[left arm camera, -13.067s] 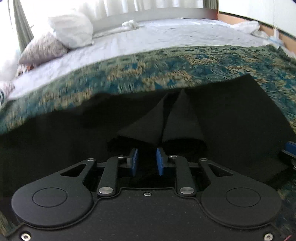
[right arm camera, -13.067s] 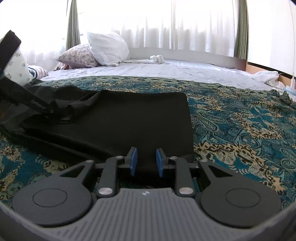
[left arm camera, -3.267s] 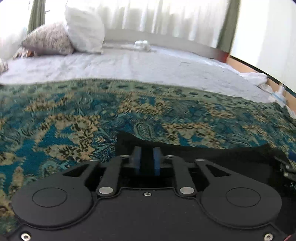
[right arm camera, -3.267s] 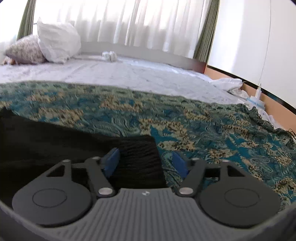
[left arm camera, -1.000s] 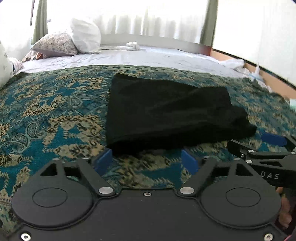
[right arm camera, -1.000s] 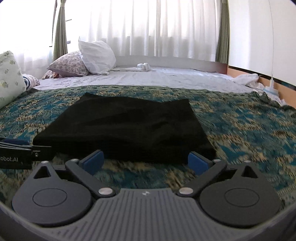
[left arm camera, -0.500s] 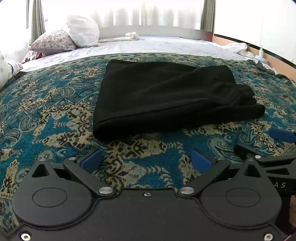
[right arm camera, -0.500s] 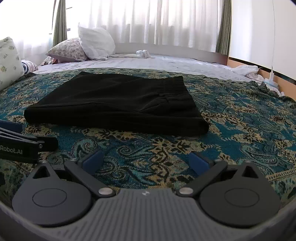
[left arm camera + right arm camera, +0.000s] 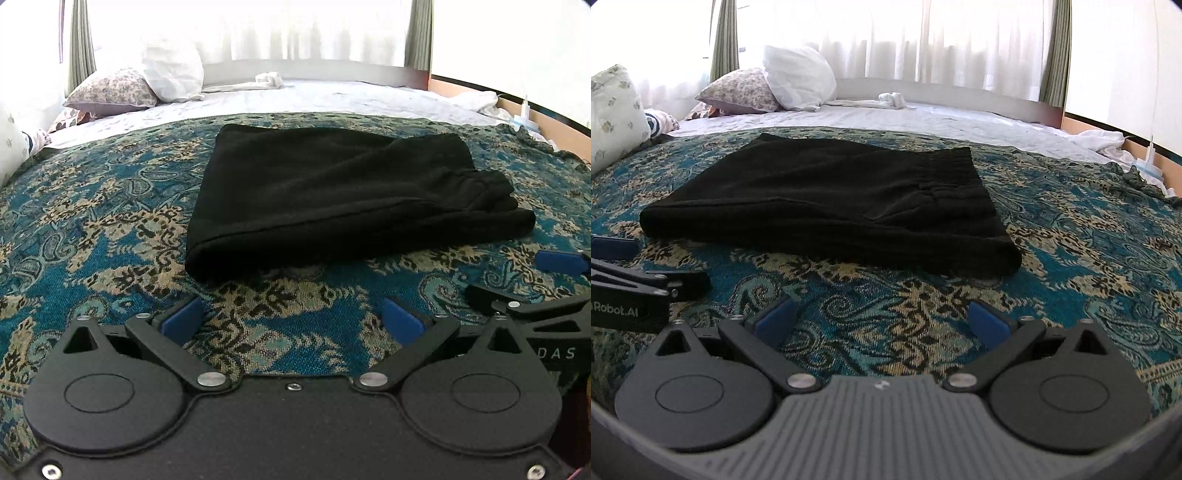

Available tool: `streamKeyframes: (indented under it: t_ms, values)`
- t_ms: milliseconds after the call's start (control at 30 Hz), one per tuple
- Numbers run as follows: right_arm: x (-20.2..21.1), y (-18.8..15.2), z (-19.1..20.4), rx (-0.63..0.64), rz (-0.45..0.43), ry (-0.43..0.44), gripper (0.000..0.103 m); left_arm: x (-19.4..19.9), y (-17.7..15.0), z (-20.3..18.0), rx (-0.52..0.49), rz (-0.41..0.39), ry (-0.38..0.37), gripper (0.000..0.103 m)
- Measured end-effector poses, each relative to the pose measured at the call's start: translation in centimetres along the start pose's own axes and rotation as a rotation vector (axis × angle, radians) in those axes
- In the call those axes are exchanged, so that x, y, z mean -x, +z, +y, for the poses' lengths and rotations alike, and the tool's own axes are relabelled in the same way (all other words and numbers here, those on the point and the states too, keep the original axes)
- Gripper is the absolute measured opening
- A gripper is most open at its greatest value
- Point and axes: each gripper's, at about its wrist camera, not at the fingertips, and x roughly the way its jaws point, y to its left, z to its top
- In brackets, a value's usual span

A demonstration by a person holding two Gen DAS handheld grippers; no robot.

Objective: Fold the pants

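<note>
The black pants [image 9: 343, 195] lie folded into a flat rectangle on the blue and tan patterned bedspread [image 9: 92, 229]; they also show in the right wrist view [image 9: 834, 206]. My left gripper [image 9: 291, 321] is open and empty, held back from the pants' near edge. My right gripper [image 9: 881, 319] is open and empty, also short of the pants. Each gripper shows at the edge of the other's view: the right one [image 9: 535, 295] and the left one [image 9: 635, 280].
White and floral pillows [image 9: 775, 85] lie at the head of the bed on a white sheet [image 9: 923, 118]. A floral cushion [image 9: 613, 114] sits at the left. Curtains hang behind. A wooden edge [image 9: 517, 107] runs along the right.
Both grippers have drawn back a little from the folded pants and stayed open. The pants have not moved.
</note>
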Motion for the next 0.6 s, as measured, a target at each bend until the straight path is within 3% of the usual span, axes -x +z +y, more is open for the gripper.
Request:
streamKeyframes:
  t_ms: [600]
  values:
    - [-0.46,-0.04,-0.41,0.002,-0.005,0.020,0.103,-0.21,0.02,0.58,0.013,0.000,-0.006,0.103]
